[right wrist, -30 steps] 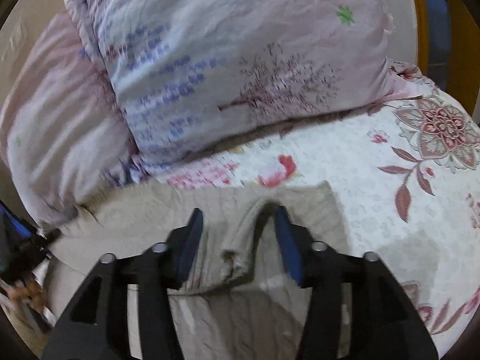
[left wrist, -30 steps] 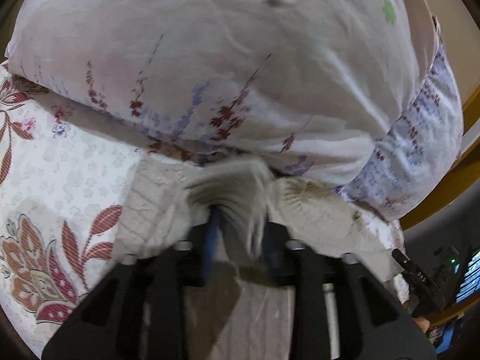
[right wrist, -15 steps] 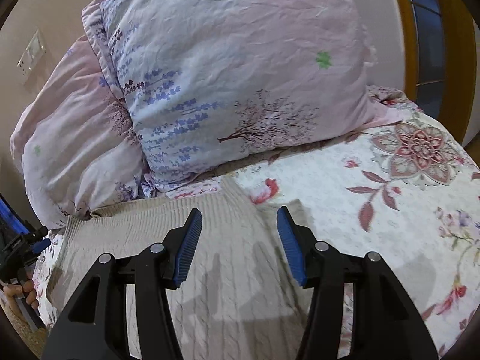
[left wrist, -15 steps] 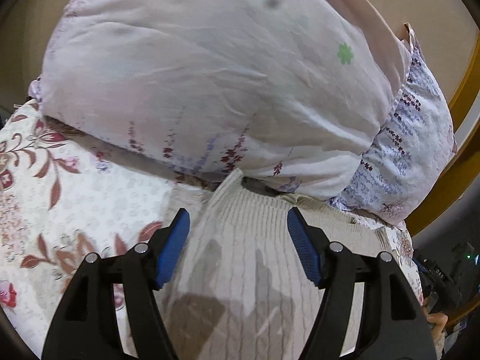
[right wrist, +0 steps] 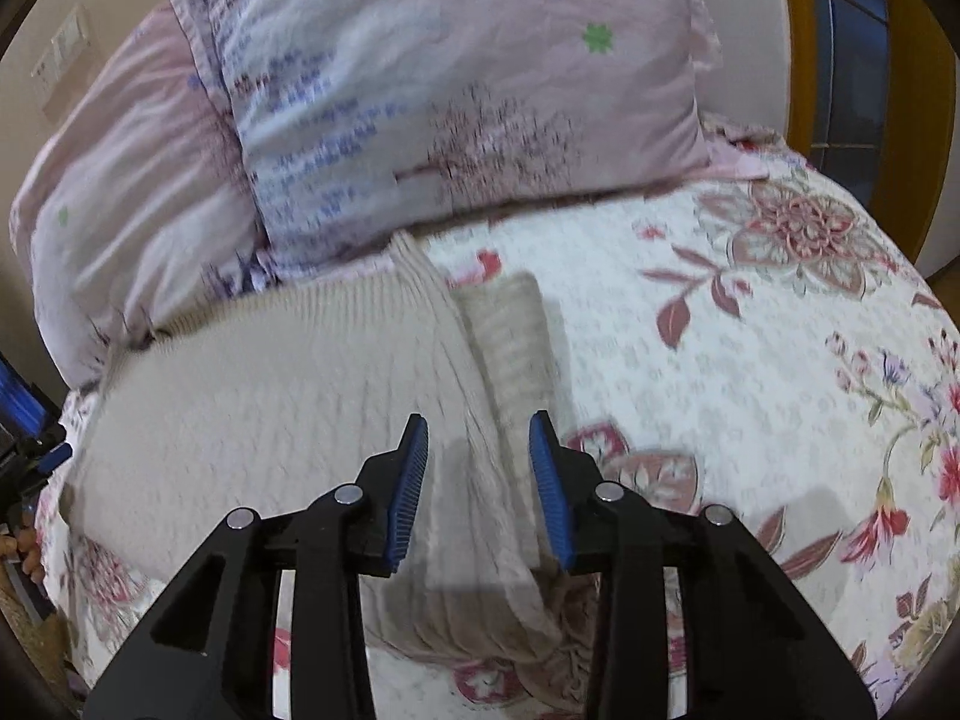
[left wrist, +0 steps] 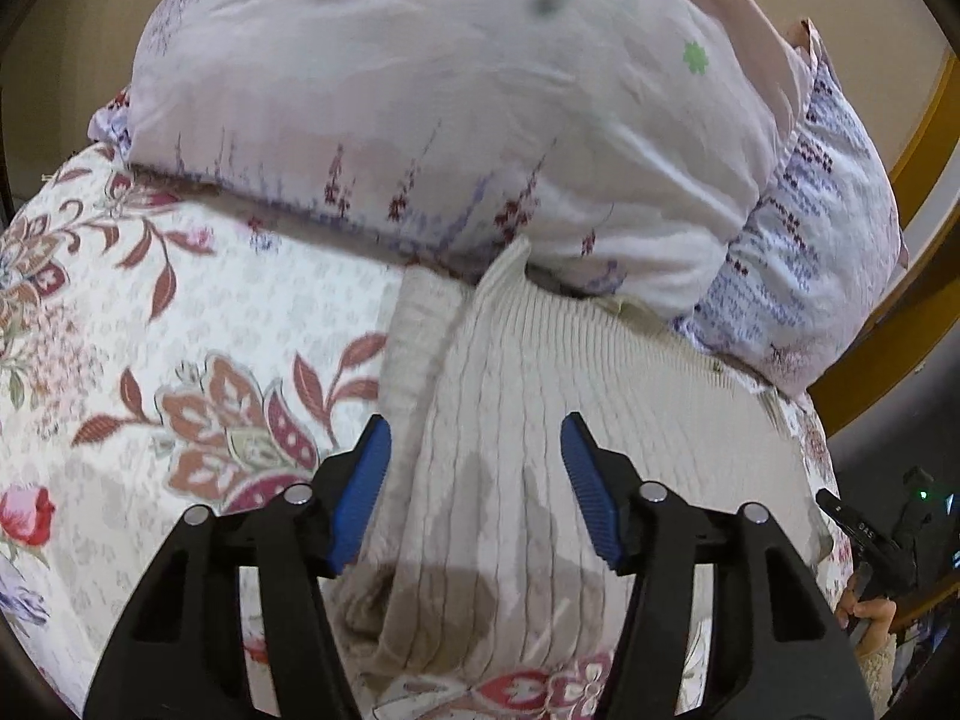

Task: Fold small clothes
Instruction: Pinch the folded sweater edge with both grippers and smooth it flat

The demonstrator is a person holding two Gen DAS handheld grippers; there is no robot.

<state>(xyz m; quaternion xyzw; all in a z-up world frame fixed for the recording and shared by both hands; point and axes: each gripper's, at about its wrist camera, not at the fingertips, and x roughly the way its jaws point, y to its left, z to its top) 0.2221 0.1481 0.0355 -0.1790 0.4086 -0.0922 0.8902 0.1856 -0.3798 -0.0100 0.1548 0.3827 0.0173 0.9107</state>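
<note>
Sweater (left wrist: 540,450) under both part-open, just-narrowing claws, left (left wrist: 477,480), right (right wrist: 479,480), ungripped

Left gripper (left wrist: 474,474), jaws closing, unclamped over beige sweater (left wrist: 540,420).

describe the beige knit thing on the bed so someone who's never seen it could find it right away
On the floral bedspread, look just in front of the two pale printed pillows stacked at the head. The knit sweater lies flat there, its top edge touching the pillows. It is the only plain, ribbed beige fabric; everything around it is flower-printed.
</note>
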